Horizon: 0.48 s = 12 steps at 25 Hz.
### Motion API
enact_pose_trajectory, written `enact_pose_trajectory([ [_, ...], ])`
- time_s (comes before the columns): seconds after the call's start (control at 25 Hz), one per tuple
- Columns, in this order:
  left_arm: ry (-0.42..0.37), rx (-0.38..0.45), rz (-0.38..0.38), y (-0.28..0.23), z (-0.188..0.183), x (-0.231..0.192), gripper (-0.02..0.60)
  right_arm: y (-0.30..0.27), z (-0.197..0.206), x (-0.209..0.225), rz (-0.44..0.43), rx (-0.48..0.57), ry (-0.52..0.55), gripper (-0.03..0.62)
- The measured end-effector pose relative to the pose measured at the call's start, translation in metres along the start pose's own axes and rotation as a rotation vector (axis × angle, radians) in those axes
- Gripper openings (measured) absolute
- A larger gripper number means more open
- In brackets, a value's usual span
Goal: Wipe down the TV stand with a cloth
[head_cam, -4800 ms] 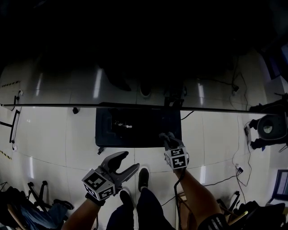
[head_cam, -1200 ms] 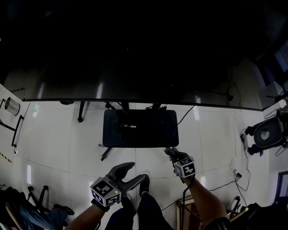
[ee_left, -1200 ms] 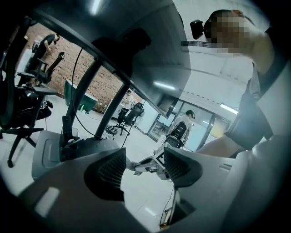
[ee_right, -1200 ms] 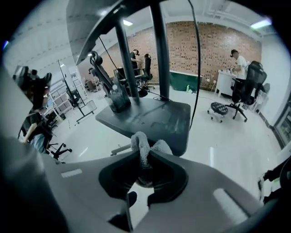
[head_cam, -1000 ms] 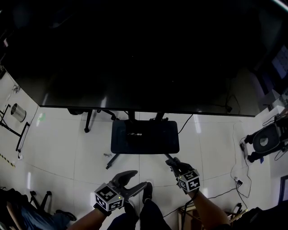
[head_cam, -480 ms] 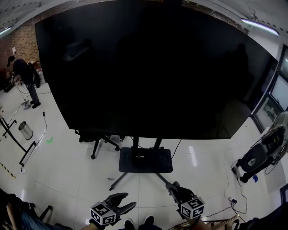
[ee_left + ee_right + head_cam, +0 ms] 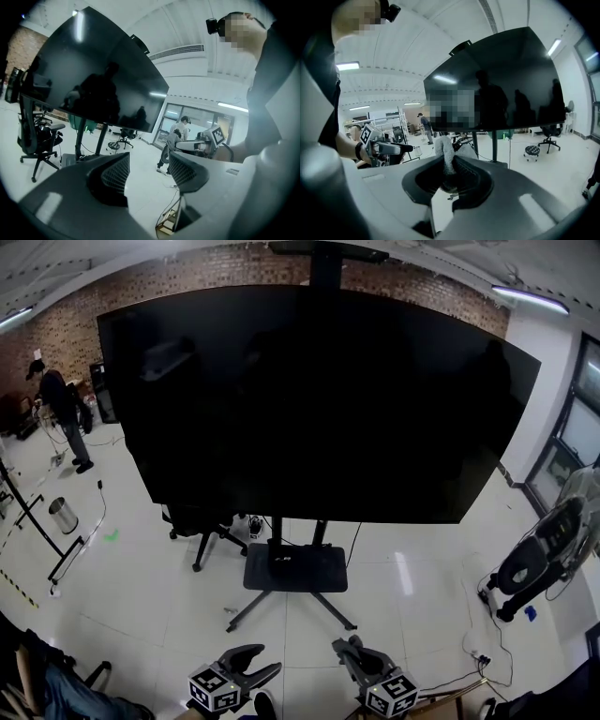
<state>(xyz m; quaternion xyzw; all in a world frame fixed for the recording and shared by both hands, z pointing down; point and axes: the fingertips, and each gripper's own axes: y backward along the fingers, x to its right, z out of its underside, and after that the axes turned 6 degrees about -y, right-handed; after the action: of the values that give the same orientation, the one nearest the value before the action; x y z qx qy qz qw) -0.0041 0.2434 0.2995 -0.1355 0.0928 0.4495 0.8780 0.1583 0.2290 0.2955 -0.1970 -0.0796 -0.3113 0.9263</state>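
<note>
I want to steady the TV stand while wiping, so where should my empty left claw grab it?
Probably the left upright post just above the base shelf, from the front, with the left claw closing sideways. The post is slim and vertical; the shelf looks too broad and the legs lie flat on the floor. The right claw holds the cloth.

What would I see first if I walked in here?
A huge black TV screen fills the middle of the room, standing on a dark stand base on the shiny white floor. Down near you, the right gripper pinches a fuzzy grey cloth, while the left gripper is open and empty.
</note>
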Motion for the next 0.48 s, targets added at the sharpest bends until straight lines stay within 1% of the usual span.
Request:
enact_pose_trajectory([
  [0.08,0.004,0.019,-0.024,0.0,-0.002,0.025,0.285,0.026,0.0,-0.004,-0.02,0.014,0.013,0.044],
  [0.32,0.004,0.056,-0.054,0.005,0.014,0.097,0.285,0.094,0.016,-0.017,-0.068,0.037,0.06,0.041],
  [0.48,-0.01,0.075,-0.059,0.016,0.012,0.13,0.285,0.12,0.022,-0.024,-0.085,0.052,0.032,0.041],
])
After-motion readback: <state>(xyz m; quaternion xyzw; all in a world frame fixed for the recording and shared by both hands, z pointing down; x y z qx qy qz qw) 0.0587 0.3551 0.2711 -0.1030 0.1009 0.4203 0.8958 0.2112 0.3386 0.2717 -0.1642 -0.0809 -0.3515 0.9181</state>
